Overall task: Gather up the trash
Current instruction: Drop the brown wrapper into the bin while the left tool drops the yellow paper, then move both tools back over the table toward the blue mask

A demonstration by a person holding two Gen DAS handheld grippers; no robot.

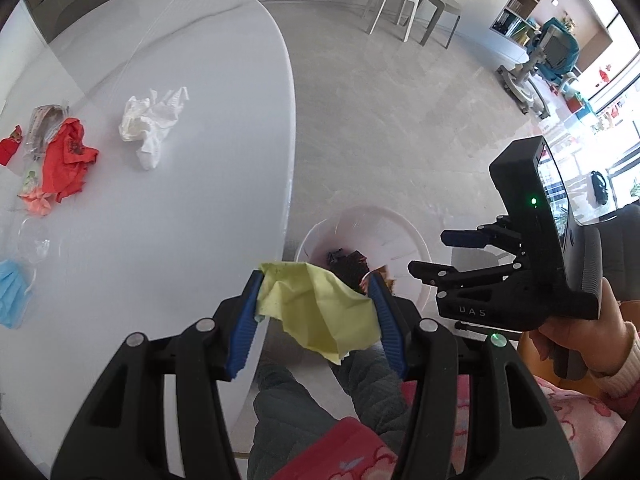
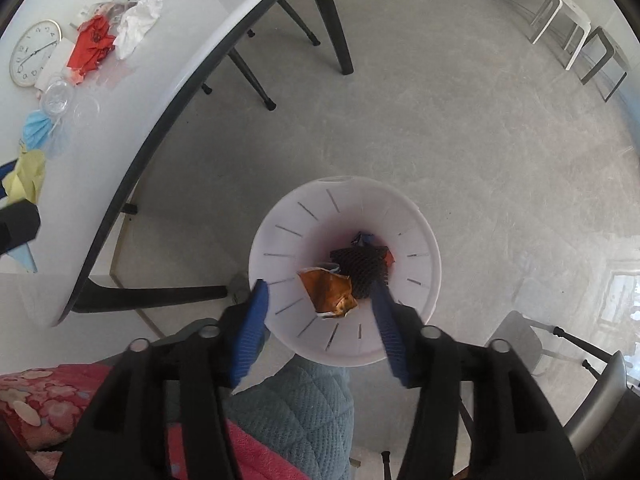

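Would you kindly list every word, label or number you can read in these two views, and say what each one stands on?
"U A S": pale letters on the black body of the right gripper, left wrist view.
Numerals round the dial of the wall clock lying on the table: too small and skewed to read surely.
Dark print on the red crumpled paper: too blurred to read.
Nothing else legible.

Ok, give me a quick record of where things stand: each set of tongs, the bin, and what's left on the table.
left tongs: shut on yellow paper
right tongs: open, empty, above bin
bin: on floor, holds orange wrapper and dark netting
table: white tissue, red paper, blue mask
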